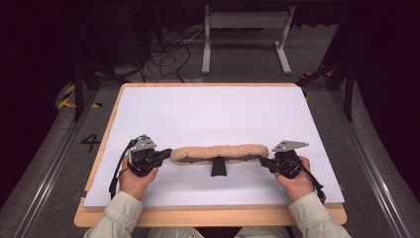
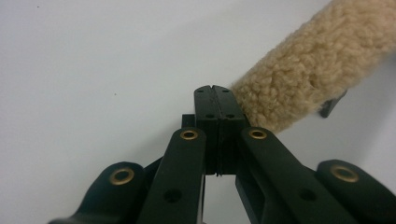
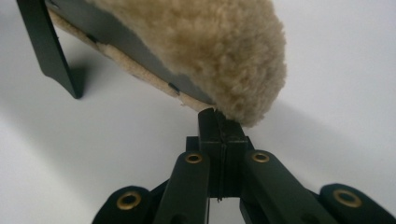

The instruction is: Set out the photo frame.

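One fleecy tan pad with a dark underside and one black tab lies near the front of the white sheet, between two grippers. Both are pinched fully closed: the left gripper meets the pad's left end, the right gripper its right end.

The fleecy pad alone blocks the white sheet, bare beyond and before it.
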`<state>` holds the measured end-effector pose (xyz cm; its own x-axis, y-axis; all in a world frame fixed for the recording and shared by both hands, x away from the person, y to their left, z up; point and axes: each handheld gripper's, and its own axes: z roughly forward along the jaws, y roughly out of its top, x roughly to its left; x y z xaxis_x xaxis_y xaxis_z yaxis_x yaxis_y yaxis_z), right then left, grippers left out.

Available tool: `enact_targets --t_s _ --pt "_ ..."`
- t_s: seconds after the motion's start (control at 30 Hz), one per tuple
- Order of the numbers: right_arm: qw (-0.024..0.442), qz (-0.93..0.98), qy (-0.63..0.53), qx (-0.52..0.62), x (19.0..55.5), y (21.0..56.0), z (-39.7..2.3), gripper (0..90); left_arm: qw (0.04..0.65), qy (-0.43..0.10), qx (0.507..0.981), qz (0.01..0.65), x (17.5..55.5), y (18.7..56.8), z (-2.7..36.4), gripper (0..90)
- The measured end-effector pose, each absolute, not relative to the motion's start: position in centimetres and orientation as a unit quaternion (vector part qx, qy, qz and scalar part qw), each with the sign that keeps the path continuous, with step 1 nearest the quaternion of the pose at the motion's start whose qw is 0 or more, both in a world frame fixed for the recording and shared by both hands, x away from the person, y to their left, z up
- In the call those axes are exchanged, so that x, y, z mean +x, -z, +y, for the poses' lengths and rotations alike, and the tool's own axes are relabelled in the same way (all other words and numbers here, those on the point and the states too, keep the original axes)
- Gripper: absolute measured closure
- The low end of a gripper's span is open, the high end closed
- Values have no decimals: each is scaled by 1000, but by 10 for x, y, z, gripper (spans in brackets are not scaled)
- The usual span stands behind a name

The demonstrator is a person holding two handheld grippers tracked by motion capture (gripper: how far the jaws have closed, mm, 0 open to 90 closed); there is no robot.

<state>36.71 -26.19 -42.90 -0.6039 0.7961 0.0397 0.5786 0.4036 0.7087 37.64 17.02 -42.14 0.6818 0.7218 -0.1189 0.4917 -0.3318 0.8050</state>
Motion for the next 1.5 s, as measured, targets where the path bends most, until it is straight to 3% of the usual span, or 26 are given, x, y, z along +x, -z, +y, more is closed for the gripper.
enact_targets --t_s 1.5 --pt "181 784 -379 458 476 425 -222 900 428 -89 852 288 361 423 152 900"
